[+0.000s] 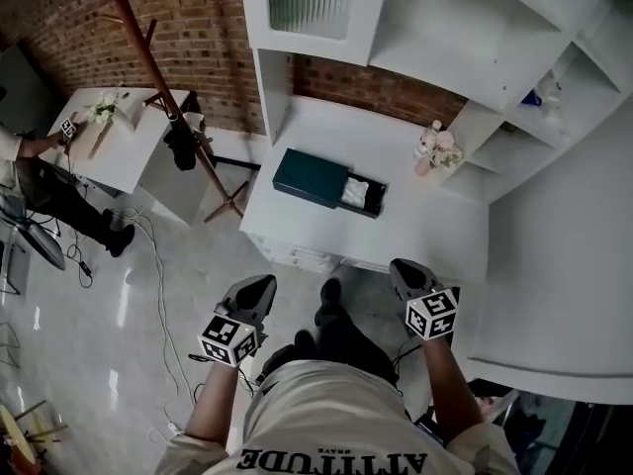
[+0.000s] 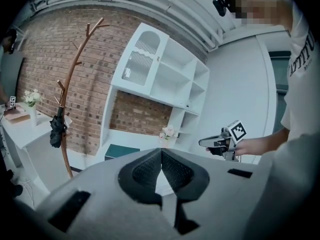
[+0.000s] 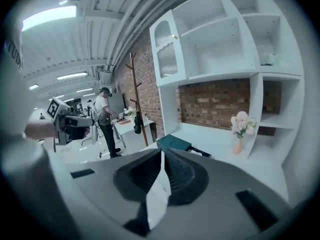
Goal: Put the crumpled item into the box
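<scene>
White and tissue-like, the crumpled item lies in the pulled-out tray of the dark teal box, which rests on the white surface; seen from the tools it is ahead and between them, well apart from both.

Tool states: the left tool is held short of the near edge of the surface; its own view shows the pads meeting at the tips with nothing between them. The right tool is held at a similar stand-off, and its pads are likewise pressed together; a pale sliver runs along the seam and widens below the tips, and it cannot be told whether this is a thin scrap of sheet or the pale floor seen through the gap. A vase of flowers stands ahead of the right tool, beyond the box.

Handling, as judged: the item is probably very light, soft and compressible; it should spring back a little after a squeeze, and it is not fragile, though thin layers may tear or cling to ribbed pads. The best hold is likely a raised fold near the top middle of the wad, pinched across the ridge; a loose outer edge would tend to unfurl or pull free.

Progress, as judged: the item sits inside the tray, so the placing appears done; the tray stands open.
</scene>
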Demonstrator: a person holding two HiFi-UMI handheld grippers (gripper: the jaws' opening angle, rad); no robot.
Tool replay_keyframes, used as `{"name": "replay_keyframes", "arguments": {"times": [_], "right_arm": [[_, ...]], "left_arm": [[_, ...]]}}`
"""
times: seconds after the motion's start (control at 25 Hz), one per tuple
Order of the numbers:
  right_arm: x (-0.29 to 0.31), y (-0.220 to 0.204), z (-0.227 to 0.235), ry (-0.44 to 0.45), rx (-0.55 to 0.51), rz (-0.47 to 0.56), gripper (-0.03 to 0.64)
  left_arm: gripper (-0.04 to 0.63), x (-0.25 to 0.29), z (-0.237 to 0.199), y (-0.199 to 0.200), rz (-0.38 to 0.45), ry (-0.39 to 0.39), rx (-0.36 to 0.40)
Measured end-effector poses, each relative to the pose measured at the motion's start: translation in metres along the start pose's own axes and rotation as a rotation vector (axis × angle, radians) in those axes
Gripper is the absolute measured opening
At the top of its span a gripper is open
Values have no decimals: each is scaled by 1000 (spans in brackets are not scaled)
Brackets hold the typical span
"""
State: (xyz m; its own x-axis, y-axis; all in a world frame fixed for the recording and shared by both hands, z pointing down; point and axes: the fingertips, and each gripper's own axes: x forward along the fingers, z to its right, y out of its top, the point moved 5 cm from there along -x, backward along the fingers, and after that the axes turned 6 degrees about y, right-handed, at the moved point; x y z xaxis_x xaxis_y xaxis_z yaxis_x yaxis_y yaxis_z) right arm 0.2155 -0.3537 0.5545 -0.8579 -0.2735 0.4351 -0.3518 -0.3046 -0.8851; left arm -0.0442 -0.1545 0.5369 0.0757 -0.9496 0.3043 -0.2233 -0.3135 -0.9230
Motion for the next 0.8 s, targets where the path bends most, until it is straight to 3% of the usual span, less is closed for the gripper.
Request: {"name": "replay_keyframes", "arguments": {"times": [0.24, 0.44, 0.8], "right_arm": [[-64, -8, -26, -93, 2, 17, 40], [-105, -19, -24, -111, 21, 40, 40], [-162, -18, 3, -109, -13, 134, 37]], "left_arm": [[26, -14, 29, -9, -8, -40, 1], [26, -13, 58, -7, -1, -64, 10], [26, -10, 95, 0, 32, -16, 32]]}}
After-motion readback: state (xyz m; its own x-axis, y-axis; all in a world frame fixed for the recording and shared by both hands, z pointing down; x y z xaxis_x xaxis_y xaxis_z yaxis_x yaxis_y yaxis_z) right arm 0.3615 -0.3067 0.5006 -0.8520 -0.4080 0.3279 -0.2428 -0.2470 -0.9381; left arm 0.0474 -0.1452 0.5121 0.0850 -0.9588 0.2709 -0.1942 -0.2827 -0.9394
